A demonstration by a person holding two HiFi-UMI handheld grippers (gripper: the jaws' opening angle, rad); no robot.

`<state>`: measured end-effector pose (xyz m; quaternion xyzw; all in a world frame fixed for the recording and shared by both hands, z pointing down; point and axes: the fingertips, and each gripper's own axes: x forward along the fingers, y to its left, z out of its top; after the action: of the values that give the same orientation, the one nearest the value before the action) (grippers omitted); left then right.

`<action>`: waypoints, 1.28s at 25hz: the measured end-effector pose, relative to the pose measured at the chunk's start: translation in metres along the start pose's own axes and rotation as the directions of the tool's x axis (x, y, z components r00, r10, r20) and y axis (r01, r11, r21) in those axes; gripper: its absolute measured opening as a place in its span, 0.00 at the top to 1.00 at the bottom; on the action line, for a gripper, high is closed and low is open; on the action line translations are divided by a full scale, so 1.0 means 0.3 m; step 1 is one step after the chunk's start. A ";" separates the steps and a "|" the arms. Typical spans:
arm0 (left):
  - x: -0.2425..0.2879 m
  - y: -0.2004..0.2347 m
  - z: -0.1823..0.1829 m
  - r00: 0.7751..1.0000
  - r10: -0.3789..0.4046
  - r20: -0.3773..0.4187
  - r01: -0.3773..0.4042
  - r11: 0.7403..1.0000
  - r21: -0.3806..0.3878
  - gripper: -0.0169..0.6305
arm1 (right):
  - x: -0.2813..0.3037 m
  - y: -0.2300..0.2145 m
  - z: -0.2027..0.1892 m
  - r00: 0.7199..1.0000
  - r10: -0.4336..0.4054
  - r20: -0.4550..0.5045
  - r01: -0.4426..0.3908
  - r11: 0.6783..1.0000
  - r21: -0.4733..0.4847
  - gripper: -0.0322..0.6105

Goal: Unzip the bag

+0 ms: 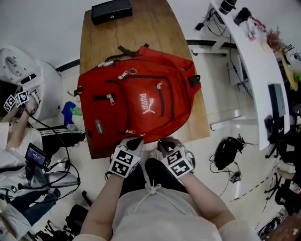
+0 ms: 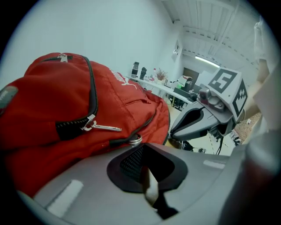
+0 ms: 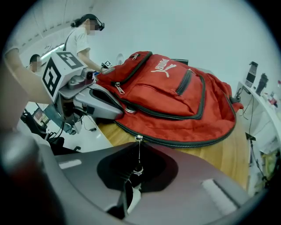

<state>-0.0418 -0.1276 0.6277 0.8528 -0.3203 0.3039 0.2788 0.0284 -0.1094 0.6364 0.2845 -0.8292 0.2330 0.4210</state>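
Red backpack (image 1: 141, 101) lies flat on a wooden table (image 1: 155, 28), with the left gripper (image 1: 134, 142) and right gripper (image 1: 164, 143) at its near edge. Left gripper view: jaws together, tips against the backpack beside a metal ring (image 2: 135, 139). Right gripper view: jaws pinched shut on the zip pull (image 3: 138, 169), which hangs from the backpack's lowest zip

The wooden worktop (image 1: 160, 28) is long and narrow and stands on a pale floor (image 1: 221, 101). A red backpack (image 1: 136, 101) lies flat on its near half, front face up, spread almost from one long edge to the other and reaching close to the near edge. A flat black box (image 1: 111, 10) lies at the far end, well apart from the backpack, with bare wood between them.
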 end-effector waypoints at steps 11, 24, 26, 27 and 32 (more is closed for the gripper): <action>0.021 0.010 -0.008 0.995 0.094 -0.045 -0.097 0.992 -0.076 0.96 | -0.070 -0.171 -0.065 0.998 -0.024 -0.066 0.018 0.995 -0.097 0.93; 0.024 0.015 -0.011 0.995 0.082 -0.055 -0.086 0.993 -0.086 0.96 | -0.116 -0.305 -0.096 0.992 -0.006 -0.127 0.000 0.999 -0.047 0.93; 0.025 0.014 -0.011 0.995 0.071 -0.065 -0.077 0.992 -0.097 0.96 | -0.137 -0.348 -0.093 0.992 -0.029 -0.124 0.024 0.999 -0.036 0.93; 0.025 0.014 -0.010 0.995 0.069 -0.069 -0.075 0.992 -0.100 0.96 | -0.148 -0.374 -0.088 0.991 -0.048 -0.122 0.044 0.998 -0.033 0.93; 0.025 0.017 -0.007 0.993 0.077 -0.087 -0.085 0.992 -0.091 0.96 | -0.167 -0.460 -0.072 0.986 -0.105 -0.132 0.102 0.994 -0.034 0.93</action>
<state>-0.0417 -0.1323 0.6356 0.8116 -0.3566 0.3348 0.3194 0.1571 -0.1829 0.6265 0.3051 -0.7862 0.2181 0.4911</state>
